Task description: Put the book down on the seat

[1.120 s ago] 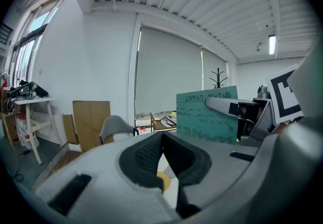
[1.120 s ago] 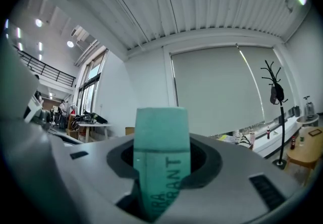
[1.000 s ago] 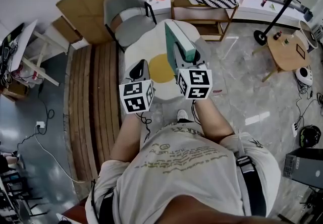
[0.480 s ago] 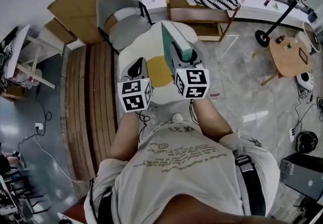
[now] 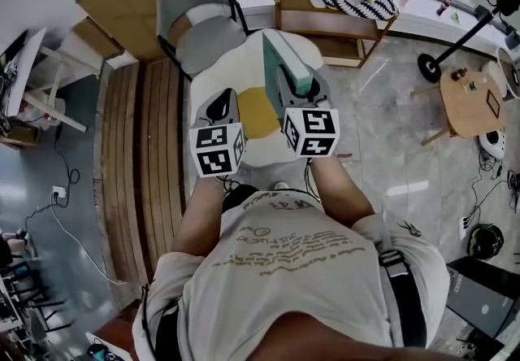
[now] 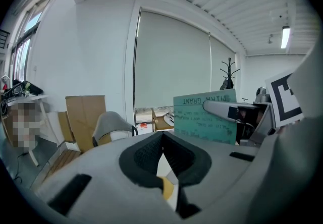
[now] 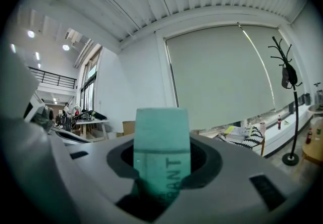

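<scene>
The person holds two tongs, and each has one cube with black and white squares on it. The left tongs are closed, with nothing in them. The right tongs are at 3 o'clock from the left ones. They squeeze tight on the one green book. The book stands on its edge and sticks out toward 12 o'clock. On it you can read "GRANT"; the smaller words are too tiny to read. The book is over the 2 o'clock side of the one round white seat, which has a yellow spot in its middle. I cannot tell if the book touches the seat. Farther off, at 11 o'clock, stands one grey chair. At 3 o'clock is one small round table.
</scene>
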Demonstrator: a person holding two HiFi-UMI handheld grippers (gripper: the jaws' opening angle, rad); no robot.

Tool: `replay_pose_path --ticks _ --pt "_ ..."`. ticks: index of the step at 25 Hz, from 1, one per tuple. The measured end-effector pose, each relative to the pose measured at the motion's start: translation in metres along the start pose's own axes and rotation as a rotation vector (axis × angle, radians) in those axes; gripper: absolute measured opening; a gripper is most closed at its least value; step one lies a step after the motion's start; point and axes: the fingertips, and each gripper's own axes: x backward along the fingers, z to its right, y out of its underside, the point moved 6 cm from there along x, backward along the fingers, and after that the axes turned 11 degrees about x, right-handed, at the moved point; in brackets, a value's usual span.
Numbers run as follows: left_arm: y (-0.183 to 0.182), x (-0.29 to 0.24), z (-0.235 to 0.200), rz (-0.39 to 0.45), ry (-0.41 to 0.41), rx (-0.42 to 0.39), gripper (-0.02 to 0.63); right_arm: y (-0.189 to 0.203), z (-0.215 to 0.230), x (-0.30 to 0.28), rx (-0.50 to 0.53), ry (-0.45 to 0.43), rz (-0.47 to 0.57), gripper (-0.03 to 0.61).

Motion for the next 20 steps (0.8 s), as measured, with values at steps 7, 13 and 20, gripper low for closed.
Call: replay_pose_path --ticks 7,13,20 --pt "-0.005 -0.028 -0.02 -0.032 0.034 -0.018 0.02 0.012 -0.004 -0.028 0.001 0.022 -0.032 0.167" --pt "-0.009 -0.061 -0.044 -0.062 0.08 -0.016 0.021 0.024 -0.007 -0.06 0.029 0.065 -0.066 0.167" --pt "0.004 -0.086 -0.082 -0.113 0.11 0.039 0.02 0.046 -0.026 -0.101 0.112 0.076 -0.145 0.168"
